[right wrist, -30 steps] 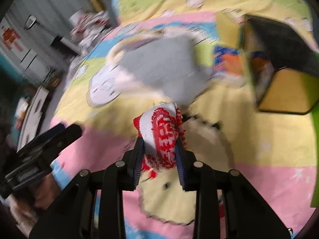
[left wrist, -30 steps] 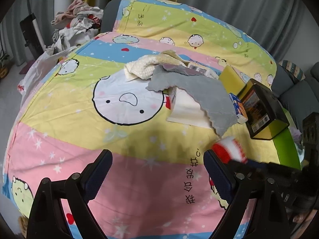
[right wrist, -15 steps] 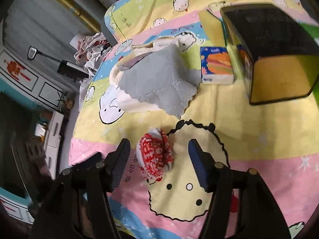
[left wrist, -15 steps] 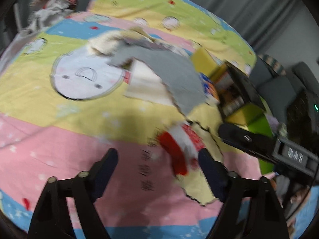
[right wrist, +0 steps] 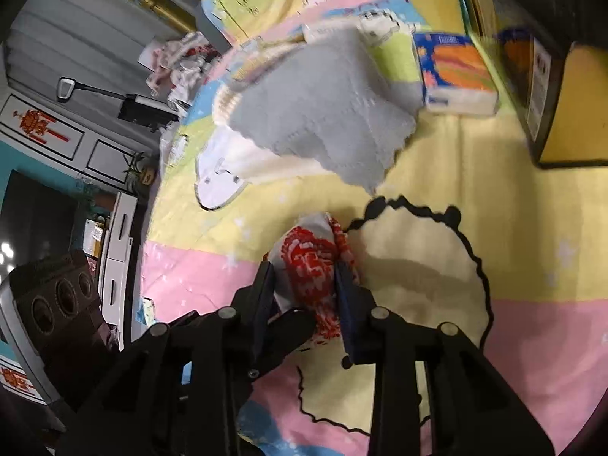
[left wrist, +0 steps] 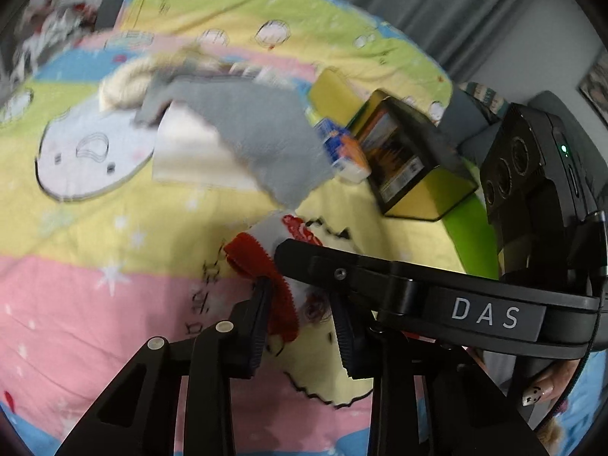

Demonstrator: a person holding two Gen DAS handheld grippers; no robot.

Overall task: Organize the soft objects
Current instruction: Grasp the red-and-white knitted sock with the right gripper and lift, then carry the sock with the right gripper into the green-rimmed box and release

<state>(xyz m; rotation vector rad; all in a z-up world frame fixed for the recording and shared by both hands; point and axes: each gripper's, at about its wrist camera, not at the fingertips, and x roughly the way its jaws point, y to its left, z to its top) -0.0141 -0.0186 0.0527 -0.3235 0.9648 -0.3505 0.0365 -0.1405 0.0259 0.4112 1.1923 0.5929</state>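
A red and white knitted sock (left wrist: 273, 262) lies bunched on the cartoon bedsheet (left wrist: 114, 228). My left gripper (left wrist: 300, 304) is closed around its near end. My right gripper (right wrist: 306, 279) is shut on the same sock (right wrist: 311, 262) from the other side. A finger of the right gripper (left wrist: 342, 266) crosses the left wrist view just above my left fingers. Beyond lies a grey cloth (left wrist: 258, 129) draped over a white folded item (left wrist: 190, 152) and a cream towel (left wrist: 129, 83). The grey cloth (right wrist: 323, 114) also shows in the right wrist view.
A black and yellow box (left wrist: 414, 159) stands to the right, with a blue and orange tissue pack (left wrist: 345, 152) beside it. The tissue pack (right wrist: 452, 72) and the box (right wrist: 551, 87) show in the right wrist view. A pile of clothes (right wrist: 182, 64) lies past the bed's far corner.
The right gripper, which had let go of the sock, has shut on it again. The left gripper has moved in to the sock and closed on it.
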